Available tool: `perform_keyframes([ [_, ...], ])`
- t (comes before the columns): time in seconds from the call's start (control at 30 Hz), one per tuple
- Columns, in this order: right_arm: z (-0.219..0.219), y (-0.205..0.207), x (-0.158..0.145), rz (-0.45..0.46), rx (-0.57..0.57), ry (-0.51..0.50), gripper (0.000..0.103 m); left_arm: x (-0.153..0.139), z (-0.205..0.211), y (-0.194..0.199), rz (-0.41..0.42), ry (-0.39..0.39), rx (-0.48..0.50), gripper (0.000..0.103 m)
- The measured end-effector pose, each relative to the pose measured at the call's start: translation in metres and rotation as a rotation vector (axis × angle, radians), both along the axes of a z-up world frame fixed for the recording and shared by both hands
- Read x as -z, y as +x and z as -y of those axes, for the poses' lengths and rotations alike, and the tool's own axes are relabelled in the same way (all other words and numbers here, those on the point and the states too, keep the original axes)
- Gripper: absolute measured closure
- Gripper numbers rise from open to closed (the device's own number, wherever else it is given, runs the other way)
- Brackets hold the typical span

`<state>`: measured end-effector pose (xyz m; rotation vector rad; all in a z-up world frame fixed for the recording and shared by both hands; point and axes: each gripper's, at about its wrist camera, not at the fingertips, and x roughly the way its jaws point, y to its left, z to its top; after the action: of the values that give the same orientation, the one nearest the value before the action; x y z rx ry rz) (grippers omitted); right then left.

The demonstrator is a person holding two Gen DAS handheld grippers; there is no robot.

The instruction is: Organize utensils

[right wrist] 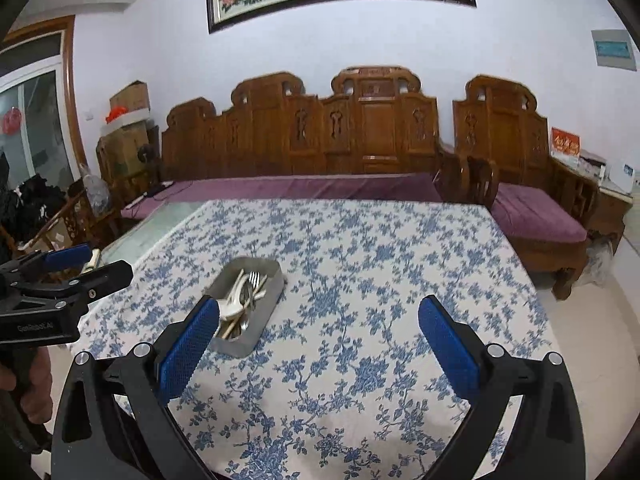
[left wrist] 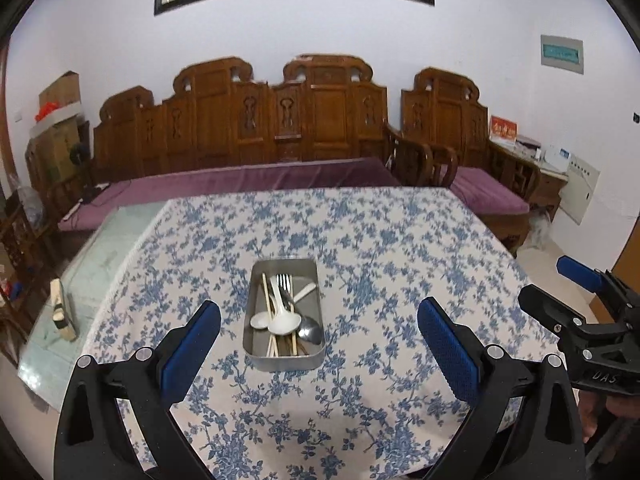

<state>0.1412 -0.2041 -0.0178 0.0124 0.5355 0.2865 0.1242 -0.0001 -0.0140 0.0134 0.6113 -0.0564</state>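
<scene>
From the left wrist, the left gripper (left wrist: 319,332) is seen spread wide and empty above the floral tablecloth (left wrist: 400,240), with the metal tray (left wrist: 256,354) framed between its fingers; chopsticks (left wrist: 267,296), a fork (left wrist: 284,286), white plastic spoons (left wrist: 284,322) and a steel spoon (left wrist: 310,332) are heaped inside it. From the right wrist, the right gripper (right wrist: 319,330) is likewise held apart, nothing gripped, the tray lying ahead to its left. The pieces are crossed, so neighbours could be dragged out or the light tray shoved if one is pulled carelessly
</scene>
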Motion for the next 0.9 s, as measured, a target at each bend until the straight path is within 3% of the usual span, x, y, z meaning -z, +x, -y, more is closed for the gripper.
perform_keyframes([
  [0.5, 0.007, -0.058, -0.08, 0.204, 0.009, 0.021, 0.003, -0.064, 0.0, -0.053, 0.169, -0.014, -0.017, 0.008],
  [0.9, 0.006, -0.07, -0.086, 0.224, 0.016, 0.026, 0.003, -0.074, -0.002, -0.066, 0.203, -0.014, -0.017, 0.008],
])
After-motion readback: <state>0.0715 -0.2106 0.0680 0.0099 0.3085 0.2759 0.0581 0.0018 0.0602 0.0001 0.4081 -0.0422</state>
